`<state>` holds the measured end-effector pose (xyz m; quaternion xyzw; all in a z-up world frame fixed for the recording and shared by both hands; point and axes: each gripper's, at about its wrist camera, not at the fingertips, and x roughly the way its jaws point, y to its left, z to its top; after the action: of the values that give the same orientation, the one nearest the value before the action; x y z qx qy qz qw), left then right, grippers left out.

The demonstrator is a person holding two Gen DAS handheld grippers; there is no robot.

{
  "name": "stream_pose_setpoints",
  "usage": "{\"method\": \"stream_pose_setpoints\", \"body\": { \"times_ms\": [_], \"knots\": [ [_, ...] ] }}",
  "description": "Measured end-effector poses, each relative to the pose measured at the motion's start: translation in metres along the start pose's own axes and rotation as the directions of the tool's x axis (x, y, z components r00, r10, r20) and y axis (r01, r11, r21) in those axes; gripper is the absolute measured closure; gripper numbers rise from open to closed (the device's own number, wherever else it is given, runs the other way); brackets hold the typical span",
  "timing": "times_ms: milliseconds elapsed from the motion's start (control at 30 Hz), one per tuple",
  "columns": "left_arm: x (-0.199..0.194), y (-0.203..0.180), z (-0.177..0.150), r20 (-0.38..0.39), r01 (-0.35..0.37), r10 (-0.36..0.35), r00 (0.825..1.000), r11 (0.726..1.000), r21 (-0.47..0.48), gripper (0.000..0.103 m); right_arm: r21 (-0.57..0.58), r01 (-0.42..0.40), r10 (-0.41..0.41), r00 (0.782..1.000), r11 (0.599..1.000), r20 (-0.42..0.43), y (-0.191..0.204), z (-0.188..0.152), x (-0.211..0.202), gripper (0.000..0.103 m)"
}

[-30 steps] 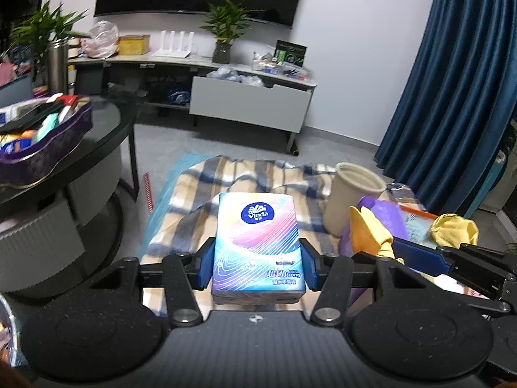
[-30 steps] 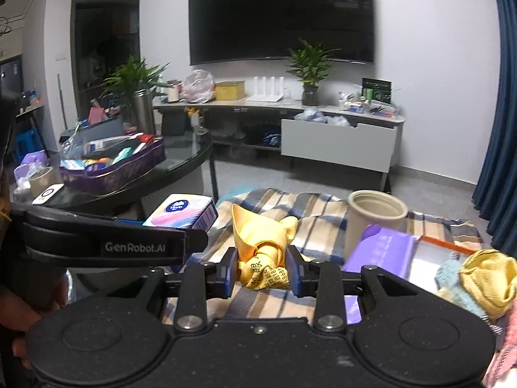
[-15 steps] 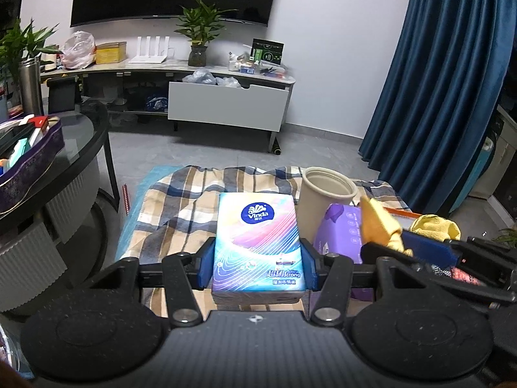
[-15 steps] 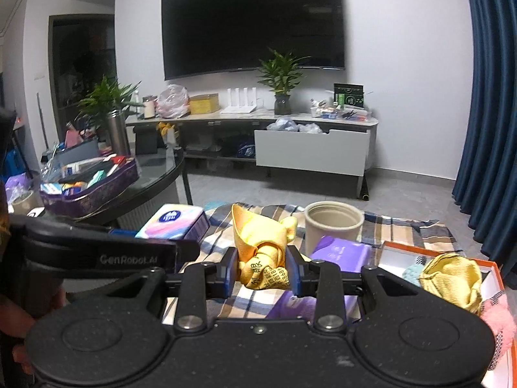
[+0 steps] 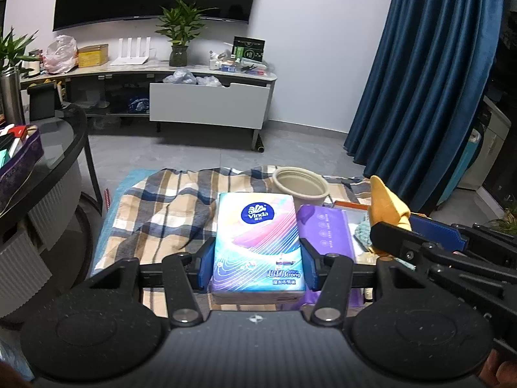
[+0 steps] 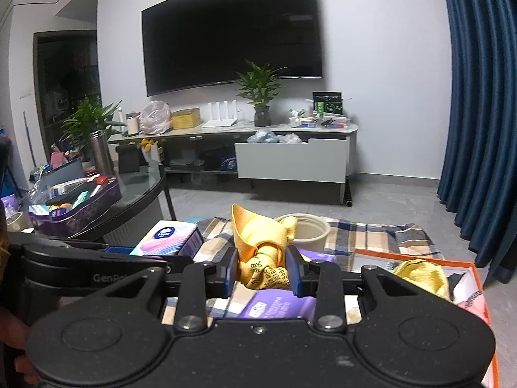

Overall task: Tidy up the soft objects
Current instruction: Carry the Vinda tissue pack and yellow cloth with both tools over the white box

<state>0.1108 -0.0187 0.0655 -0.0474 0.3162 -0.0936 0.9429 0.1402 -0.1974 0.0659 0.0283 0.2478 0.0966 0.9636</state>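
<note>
Left gripper (image 5: 257, 260) closed on a pack of tissues (image 5: 257, 242), held level above the plaid blanket (image 5: 155, 213). Right gripper (image 6: 262, 271) clamped on a knotted yellow cloth (image 6: 263, 245), just to the right of the tissues.

Since a second ago, both loads carried rightward: black table (image 5: 48, 168) now slid toward the left edge, cream pot (image 5: 300, 186) and purple packet (image 5: 324, 226) now lying just beyond the tissues. Orange-rimmed box (image 6: 452, 265) now well in view on the right, with another yellow cloth (image 6: 423, 276) inside. Neither grip altered over that time.

Probably heading for that box as the collecting place for soft things. Nothing released yet, so both items remaining to be set down.
</note>
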Motion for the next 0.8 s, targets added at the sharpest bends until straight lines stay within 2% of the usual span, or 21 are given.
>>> {"method": "stream_pose_setpoints", "body": {
  "times_ms": [800],
  "knots": [
    [0.008,-0.038,0.003,-0.011,0.080,-0.079,0.997,0.994,0.070,0.049,0.050,0.075,-0.077,0.996,0.996,0.035,-0.038,0.001,-0.027,0.063]
  ]
}}
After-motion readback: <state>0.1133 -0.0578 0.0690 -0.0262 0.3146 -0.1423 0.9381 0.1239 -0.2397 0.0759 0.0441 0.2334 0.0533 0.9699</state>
